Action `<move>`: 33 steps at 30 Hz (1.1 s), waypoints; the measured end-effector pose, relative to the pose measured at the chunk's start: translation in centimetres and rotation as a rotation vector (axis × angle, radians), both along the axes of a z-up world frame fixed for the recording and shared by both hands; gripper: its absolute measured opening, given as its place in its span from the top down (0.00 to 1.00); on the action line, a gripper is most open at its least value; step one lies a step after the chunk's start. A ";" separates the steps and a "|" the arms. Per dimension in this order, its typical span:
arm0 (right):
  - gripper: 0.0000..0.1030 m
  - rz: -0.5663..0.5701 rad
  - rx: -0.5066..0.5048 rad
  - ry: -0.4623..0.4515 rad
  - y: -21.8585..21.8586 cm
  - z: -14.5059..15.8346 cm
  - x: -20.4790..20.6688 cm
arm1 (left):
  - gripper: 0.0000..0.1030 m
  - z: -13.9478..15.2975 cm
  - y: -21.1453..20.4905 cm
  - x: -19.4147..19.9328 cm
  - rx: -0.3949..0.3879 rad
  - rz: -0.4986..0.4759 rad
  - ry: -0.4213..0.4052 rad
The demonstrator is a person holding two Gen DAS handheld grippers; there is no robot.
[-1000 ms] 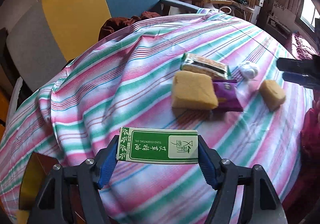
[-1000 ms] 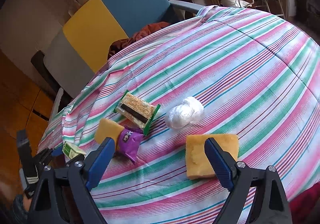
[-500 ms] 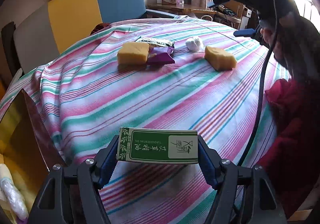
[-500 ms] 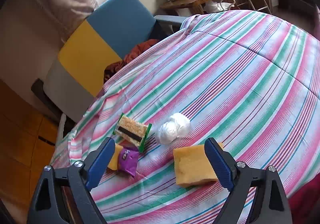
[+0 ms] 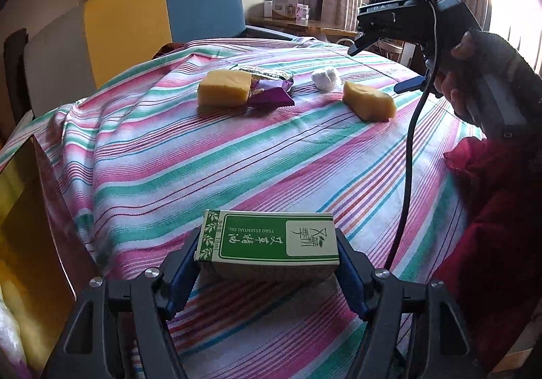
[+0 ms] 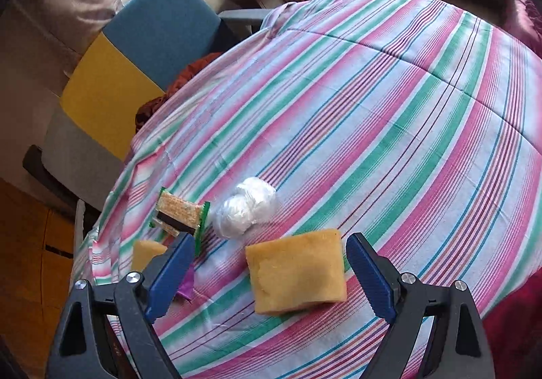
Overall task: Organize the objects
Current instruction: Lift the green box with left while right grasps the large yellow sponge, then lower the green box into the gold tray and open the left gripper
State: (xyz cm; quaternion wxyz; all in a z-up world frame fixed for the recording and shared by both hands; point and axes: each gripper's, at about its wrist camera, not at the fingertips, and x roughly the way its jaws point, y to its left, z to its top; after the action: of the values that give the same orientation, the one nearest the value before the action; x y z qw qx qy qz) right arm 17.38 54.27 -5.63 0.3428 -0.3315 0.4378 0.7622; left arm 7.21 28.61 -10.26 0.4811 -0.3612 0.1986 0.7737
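My left gripper (image 5: 267, 260) is shut on a green and white essential oil box (image 5: 271, 240), held crosswise above the near edge of the striped tablecloth (image 5: 203, 175). Farther back lie a yellow sponge (image 5: 225, 92), a purple packet (image 5: 271, 94), a green snack bar (image 5: 267, 72), a white plastic ball (image 5: 325, 79) and a second yellow sponge (image 5: 369, 101). A gloved hand holds my right gripper (image 5: 377, 69) above that second sponge (image 6: 294, 272). In the right wrist view the gripper (image 6: 269, 274) stands open, its blue pads (image 6: 369, 274) either side of the sponge and above it.
A yellow container with a dark red edge (image 5: 23, 209) stands by the table's left side. A blue, yellow and grey chair (image 5: 135, 20) stands behind the table with a rust-red cloth (image 6: 189, 74) on it. The person's red garment (image 5: 491, 226) and a black cable (image 5: 406, 169) are at right.
My left gripper drew back from over the table's middle to its near edge and sank, the box still in it. My right gripper rolled and shifted until the sponge lay between its pads.
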 end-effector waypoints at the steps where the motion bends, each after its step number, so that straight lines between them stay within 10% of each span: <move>1: 0.11 0.007 0.005 -0.025 -0.1 -0.2 -0.2 | 0.29 0.0 -0.1 -0.1 0.003 0.003 -0.007; 14: 0.07 0.152 -0.017 -0.236 -1.3 -3.1 -2.9 | 0.29 0.0 0.0 0.0 0.000 0.007 -0.007; 17: 0.38 0.193 0.086 -0.387 -2.2 -3.5 -3.9 | 0.29 0.3 -0.2 0.1 -0.012 0.011 -0.018; 33: 0.38 0.221 0.119 -0.427 -2.6 -3.8 -3.9 | 0.29 7.6 -6.3 -3.6 0.136 0.167 -0.101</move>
State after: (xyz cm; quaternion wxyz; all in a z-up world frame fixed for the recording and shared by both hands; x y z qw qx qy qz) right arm 13.43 51.65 -9.38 0.3610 -0.5104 0.2707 0.7321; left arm 3.61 22.33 -2.61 0.4478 -0.3816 0.0900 0.8036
